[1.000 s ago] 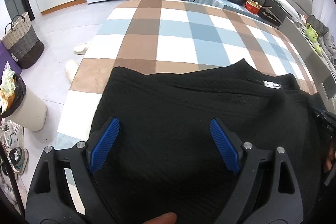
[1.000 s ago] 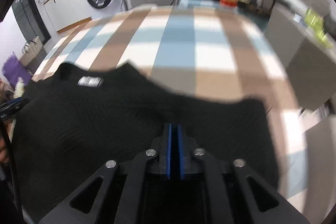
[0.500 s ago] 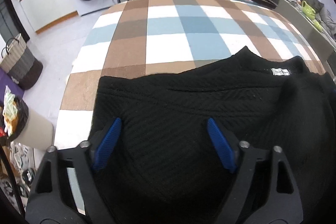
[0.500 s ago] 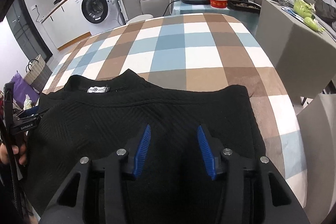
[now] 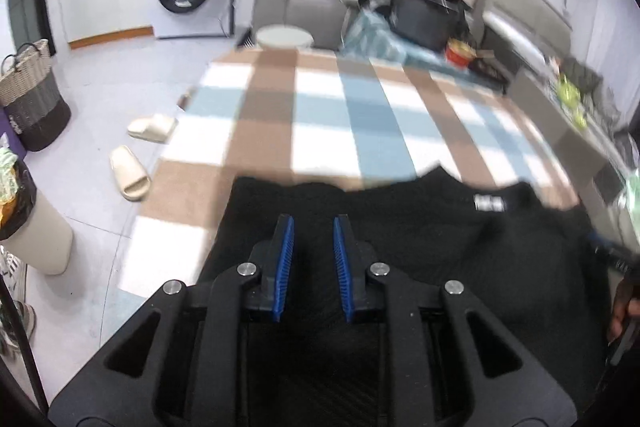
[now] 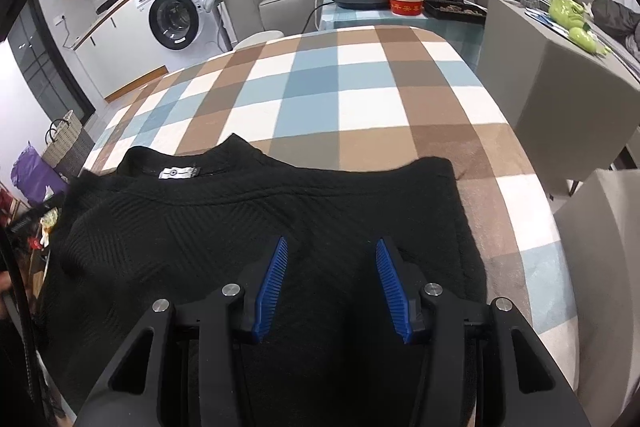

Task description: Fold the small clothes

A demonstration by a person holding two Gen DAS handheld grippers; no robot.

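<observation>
On the checked desk [image 6: 360, 107] the black sweater [image 6: 260, 227] looks partly folded; left claw [image 5: 311, 263] nearly closed but empty, right claw [image 6: 330, 287] open.

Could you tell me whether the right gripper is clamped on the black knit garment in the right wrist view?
No, the right gripper is open, its blue fingers spread apart above the black knit garment.

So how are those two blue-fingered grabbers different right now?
The left gripper has its jaws nearly together, with a narrow gap; the right gripper has its jaws spread wide. The left gripper's view is blurred, the right gripper's is sharp. The left gripper is over the black garment's left part, the right gripper over its right part. Both have black frames and blue ribbed pads, and neither visibly pinches cloth.
</observation>
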